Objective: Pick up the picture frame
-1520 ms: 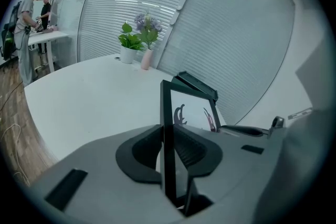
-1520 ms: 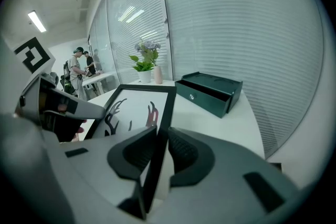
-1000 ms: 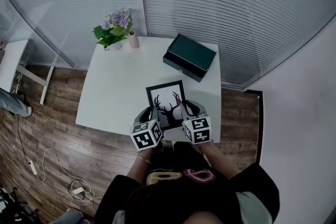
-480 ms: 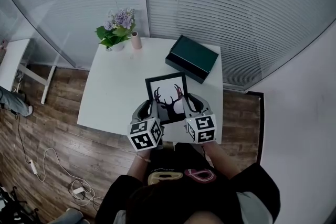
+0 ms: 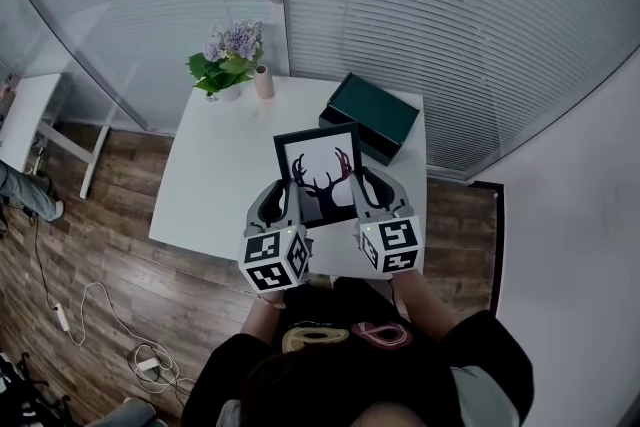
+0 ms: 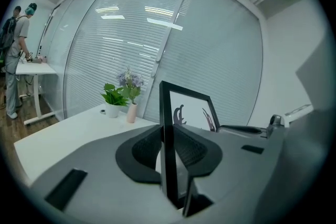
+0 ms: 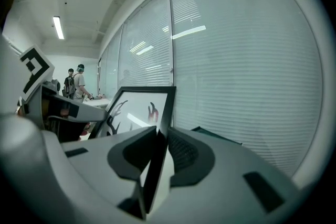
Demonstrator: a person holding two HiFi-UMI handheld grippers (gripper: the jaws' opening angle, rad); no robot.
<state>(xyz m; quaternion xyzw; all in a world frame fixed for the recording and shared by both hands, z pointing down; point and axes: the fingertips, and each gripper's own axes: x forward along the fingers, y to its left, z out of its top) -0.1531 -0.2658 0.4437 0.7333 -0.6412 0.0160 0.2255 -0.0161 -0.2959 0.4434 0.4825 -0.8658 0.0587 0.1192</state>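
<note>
White worktop (image 5: 200, 195) stands against the blinds. Dark green box (image 5: 378, 113) lies at its far right corner. Picture frame (image 5: 318, 177), black with an antlered-deer print, is held clear of the worktop over the near half, print facing the person. Left hand-held gripper (image 5: 286, 202) is clamped on the frame's left edge, right hand-held gripper (image 5: 360, 187) on its right edge. Potted flowers (image 5: 228, 63) and small pink vase (image 5: 264, 81) stand at the far left corner.

Black picture frame (image 5: 318, 177), dark green box (image 5: 378, 115)
</note>
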